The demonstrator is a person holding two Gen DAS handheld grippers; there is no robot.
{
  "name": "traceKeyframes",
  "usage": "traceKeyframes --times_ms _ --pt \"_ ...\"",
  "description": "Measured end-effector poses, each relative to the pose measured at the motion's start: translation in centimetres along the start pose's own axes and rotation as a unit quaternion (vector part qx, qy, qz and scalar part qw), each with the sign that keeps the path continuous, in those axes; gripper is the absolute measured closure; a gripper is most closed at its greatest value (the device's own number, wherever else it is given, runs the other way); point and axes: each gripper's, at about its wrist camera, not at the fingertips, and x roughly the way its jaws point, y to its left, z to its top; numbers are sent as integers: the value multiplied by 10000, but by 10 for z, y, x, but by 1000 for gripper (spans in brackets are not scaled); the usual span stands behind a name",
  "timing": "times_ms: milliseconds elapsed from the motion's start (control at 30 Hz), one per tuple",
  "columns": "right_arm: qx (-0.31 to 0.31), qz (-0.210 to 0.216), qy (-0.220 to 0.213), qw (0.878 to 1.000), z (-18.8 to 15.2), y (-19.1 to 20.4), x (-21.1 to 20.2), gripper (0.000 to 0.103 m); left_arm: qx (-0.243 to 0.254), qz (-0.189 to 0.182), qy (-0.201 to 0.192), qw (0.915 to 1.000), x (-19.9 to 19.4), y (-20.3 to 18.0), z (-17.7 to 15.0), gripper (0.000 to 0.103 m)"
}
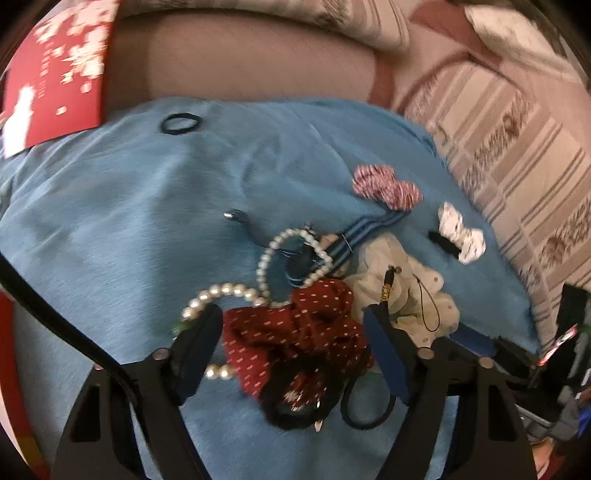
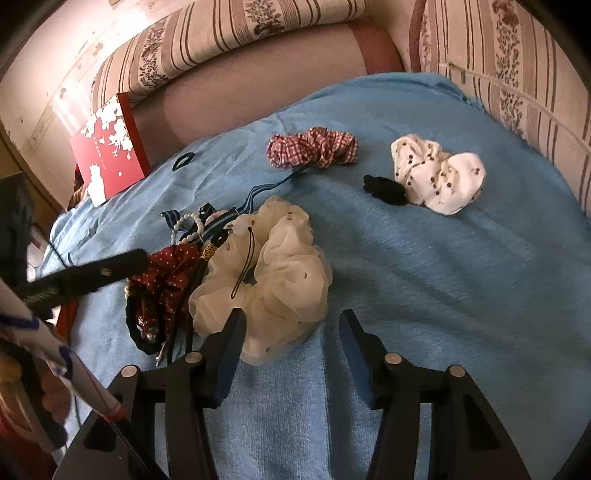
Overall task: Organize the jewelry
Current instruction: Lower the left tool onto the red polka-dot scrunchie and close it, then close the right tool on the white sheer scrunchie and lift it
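Left gripper [image 1: 291, 332] low over the near part of the blue towel [image 2: 443, 280], jaws parted and straddling the dark red dotted scrunchie [image 1: 295, 332]; pads do not visibly press it. A pearl strand [image 1: 221, 295] loops around the left finger, so it crowds that side. A black hair elastic [image 1: 365, 406] lies under the right finger, and a black frilled band [image 1: 295, 410] sits just below the red scrunchie.

Right gripper [image 2: 291, 332] also part open, nothing held. Its left finger touches the near edge of the cream chiffon scrunchie [image 2: 280, 273]; its right finger stands over bare towel. A thin black cord loop [image 2: 245, 266] lies across the cream scrunchie.

Mid towel: a blue striped ribbon [image 2: 255, 195] tangled with a second pearl loop [image 2: 188, 225], touching the red and cream pieces.

Farther: red checked scrunchie [image 2: 314, 147], white spotted scrunchie [image 2: 439, 177] with a small black piece [image 2: 386, 190] touching its left side. A thin dark elastic ring [image 1: 181, 123] lies alone near the far left edge.

Beyond the towel's far left corner, a red card with white blossoms [image 2: 107, 155]. Striped floral cushions [image 2: 229, 33] behind.
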Motion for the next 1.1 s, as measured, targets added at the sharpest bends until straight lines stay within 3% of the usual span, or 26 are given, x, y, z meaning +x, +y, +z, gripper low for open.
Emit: traceKeyframes --times_ms 33,100,167,233,333,667,867,967,1000,1033,1100 --pt "6 14 26 10000 0 0 2 55 120 43 97 9999 6 -5 0 41" --pt "9 46 74 10000 0 0 4 60 267 138 240 9993 12 -12 -1 83" --pt "-17 40 84 10000 0 1 4 62 266 196 290 9990 12 -14 -4 94" --pt "-28 66 99 9999 0 1 4 77 143 152 181 9996 4 -12 -5 96" --pt "-39 133 94 9999 -2 2 2 92 -144 -47 -11 9999 -19 -6 -8 96" --pt "-62 349 -388 9986 -5 8 -34 100 -648 -103 -838 9943 -115 21 -53 96" --pt "-36 284 -1128 9932 -10 5 -81 100 -899 111 -1065 9902 -137 47 -78 96" --pt "225 90 -1097 9937 -8 -6 -76 97 -1069 153 -1055 9885 -135 59 -85 96" --pt "341 101 -976 9946 -7 -10 -71 84 -1098 165 -1049 9883 -134 61 -87 96" --pt "501 151 -792 9955 -7 -17 -62 59 -1119 174 -1042 9881 -133 63 -90 96" --pt "666 185 -541 9961 -8 -24 -52 42 -1111 195 -1020 9884 -132 64 -93 96"
